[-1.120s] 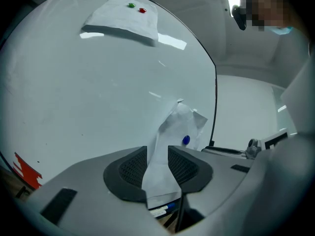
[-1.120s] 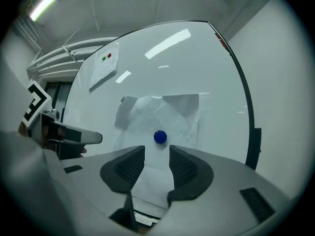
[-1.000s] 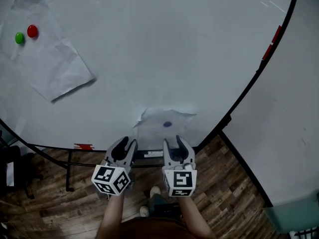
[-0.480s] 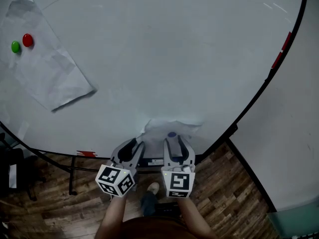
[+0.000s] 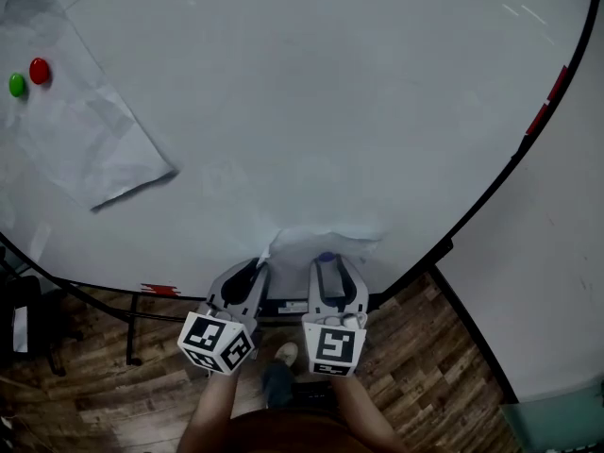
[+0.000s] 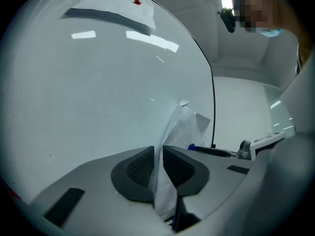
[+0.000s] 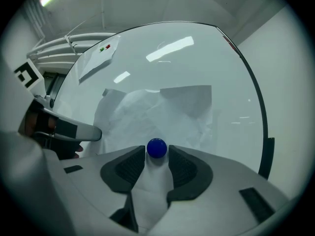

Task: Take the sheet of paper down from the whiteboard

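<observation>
A crumpled white sheet of paper hangs at the bottom edge of the whiteboard, pinned by a blue magnet. My left gripper is at the sheet's left edge. Its jaws are closing, and a fold of the paper runs through the narrow gap between them. My right gripper points level at the board. Its jaws are closing round the blue magnet, which sits right at the fingertips, and the paper spreads behind it.
A second, larger sheet hangs at the board's upper left under a red magnet and a green magnet. The board's black frame curves down the right side. A wooden floor lies below, and a white wall stands at the right.
Both grippers moved forward to the lower sheet. The right jaws came round the blue magnet. The left jaws narrowed on the sheet's left edge.
</observation>
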The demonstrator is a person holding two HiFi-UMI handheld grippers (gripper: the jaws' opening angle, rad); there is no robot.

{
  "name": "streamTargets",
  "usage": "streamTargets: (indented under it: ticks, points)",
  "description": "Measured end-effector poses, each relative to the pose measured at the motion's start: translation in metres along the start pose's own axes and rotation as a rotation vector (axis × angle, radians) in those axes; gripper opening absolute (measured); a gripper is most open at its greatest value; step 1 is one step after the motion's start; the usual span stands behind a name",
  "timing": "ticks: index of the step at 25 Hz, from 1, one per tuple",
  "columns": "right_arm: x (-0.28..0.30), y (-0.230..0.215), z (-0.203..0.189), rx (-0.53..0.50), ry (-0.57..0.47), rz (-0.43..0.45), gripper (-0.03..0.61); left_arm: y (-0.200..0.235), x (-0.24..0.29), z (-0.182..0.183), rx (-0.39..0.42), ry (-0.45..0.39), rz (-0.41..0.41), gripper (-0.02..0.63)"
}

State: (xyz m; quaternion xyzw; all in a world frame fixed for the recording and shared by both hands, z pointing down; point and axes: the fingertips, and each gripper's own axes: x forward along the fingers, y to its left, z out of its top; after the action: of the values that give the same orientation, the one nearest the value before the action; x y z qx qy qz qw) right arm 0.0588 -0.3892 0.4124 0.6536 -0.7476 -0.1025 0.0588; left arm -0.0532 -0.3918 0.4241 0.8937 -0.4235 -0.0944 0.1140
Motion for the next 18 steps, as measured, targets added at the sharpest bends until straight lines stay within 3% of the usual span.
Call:
streamTargets:
  ticks: [18]
  points:
    - [0.001,-0.0004,0.007,-0.064,-0.018,-0.015,0.137,-0.0018,0.0059,0.004,-0.025,0.003,-0.031,0.025]
